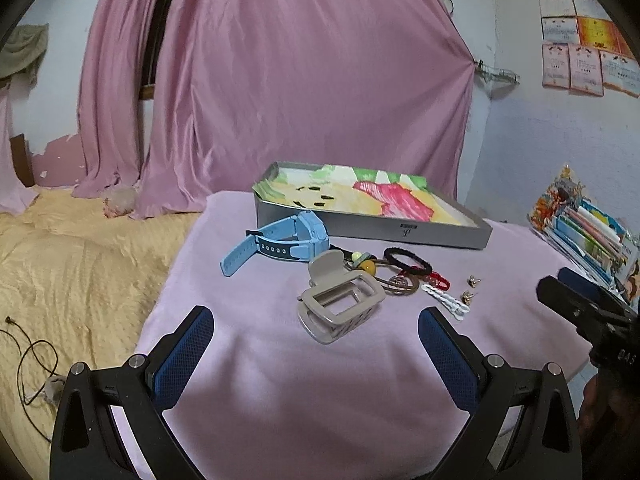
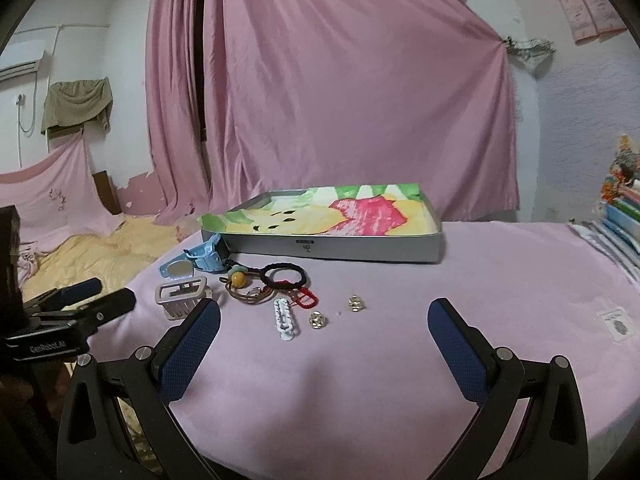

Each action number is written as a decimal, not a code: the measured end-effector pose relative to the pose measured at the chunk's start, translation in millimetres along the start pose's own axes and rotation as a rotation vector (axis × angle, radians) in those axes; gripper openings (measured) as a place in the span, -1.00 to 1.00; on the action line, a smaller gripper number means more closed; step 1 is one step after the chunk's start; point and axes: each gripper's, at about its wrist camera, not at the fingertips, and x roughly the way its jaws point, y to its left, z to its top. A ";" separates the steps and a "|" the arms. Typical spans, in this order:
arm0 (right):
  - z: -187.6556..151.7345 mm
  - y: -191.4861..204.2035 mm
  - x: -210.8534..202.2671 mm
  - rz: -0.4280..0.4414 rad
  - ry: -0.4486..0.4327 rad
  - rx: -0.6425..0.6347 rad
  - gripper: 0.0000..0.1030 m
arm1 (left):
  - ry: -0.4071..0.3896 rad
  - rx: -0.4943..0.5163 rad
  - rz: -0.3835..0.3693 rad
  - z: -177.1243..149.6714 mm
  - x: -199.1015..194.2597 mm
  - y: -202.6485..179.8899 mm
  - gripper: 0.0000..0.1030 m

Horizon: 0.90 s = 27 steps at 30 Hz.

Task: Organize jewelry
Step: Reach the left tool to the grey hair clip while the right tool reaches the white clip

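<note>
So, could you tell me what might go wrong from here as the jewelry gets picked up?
The two small earrings lie loose on the soft pink cloth; the wide pads of the open right claw may miss or flick them. The hair ties overlap the beaded piece, so lifting one could drag the other. The beige hair clip before the open left claw may tip.
</note>
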 end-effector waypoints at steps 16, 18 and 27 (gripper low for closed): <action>-13.5 12.6 74.8 0.136 0.251 0.083 -0.35 | 0.151 0.053 -0.110 14.5 45.0 0.2 0.69; -14.0 13.8 79.4 0.136 0.270 0.086 -0.36 | 0.174 0.092 -0.120 16.3 49.4 -3.0 0.69; -13.1 20.3 92.5 0.139 0.328 0.084 -0.44 | 0.215 0.147 -0.130 18.4 60.3 -6.2 0.40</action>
